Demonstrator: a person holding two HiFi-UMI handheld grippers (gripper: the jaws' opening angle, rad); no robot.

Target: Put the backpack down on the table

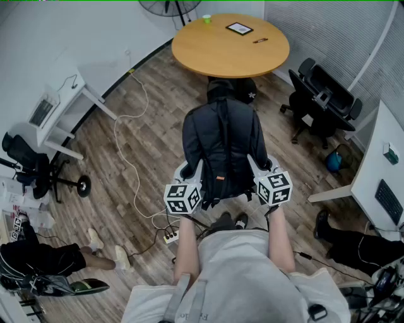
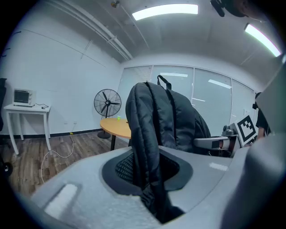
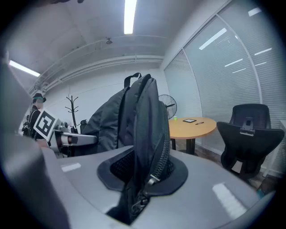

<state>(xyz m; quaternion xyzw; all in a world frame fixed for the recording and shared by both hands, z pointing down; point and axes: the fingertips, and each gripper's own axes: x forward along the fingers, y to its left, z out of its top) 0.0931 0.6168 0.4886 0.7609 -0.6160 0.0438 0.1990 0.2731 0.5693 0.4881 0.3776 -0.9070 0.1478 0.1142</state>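
Observation:
A black backpack (image 1: 224, 142) hangs in the air between both grippers, above the wooden floor and short of the round wooden table (image 1: 230, 45). My left gripper (image 1: 196, 178) is shut on the pack's left side; in the left gripper view the dark fabric (image 2: 145, 147) is pinched between the jaws. My right gripper (image 1: 257, 170) is shut on the pack's right side, where the zipper edge (image 3: 154, 161) sits between the jaws. The table (image 2: 117, 126) lies ahead, beyond the pack, and the right gripper view shows the table (image 3: 192, 126) too.
On the table stand a green cup (image 1: 206, 19), a dark tablet (image 1: 239, 28) and a pen (image 1: 260, 40). A black office chair (image 1: 322, 101) is at the right, a floor fan (image 2: 107, 103) behind the table, a white side table (image 1: 60, 107) at the left, and a cable (image 1: 129, 158) runs over the floor.

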